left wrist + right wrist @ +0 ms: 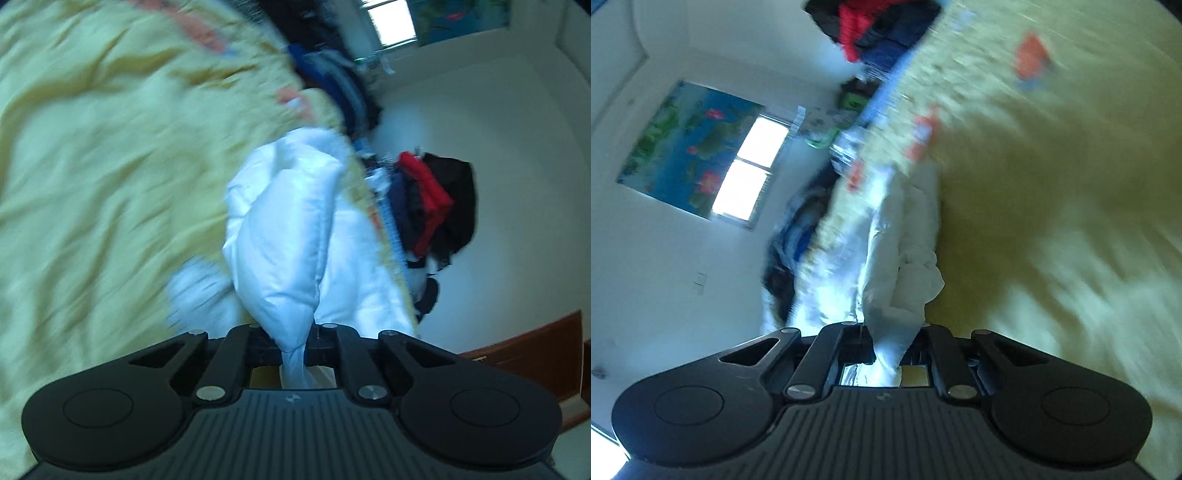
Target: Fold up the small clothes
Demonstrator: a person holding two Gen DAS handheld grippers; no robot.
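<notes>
Yellow bedspread [103, 177] wide and bare on one side; edge close by white garment [291, 229], clothes pile [436, 206] beyond edge against wall. My left gripper [293, 349] pinching bunched white cloth, tilted downward. My right gripper [886, 350] clamped on same garment [905, 266], rolled sideways.

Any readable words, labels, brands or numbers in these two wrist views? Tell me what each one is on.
No readable text in either view.
left gripper body: a small pale emblem, no letters.
right gripper body: the same emblem, no letters.
poster on the wall: lotus picture, no legible wording.
yellow bedspread: orange and blue print, too blurred to read.
</notes>
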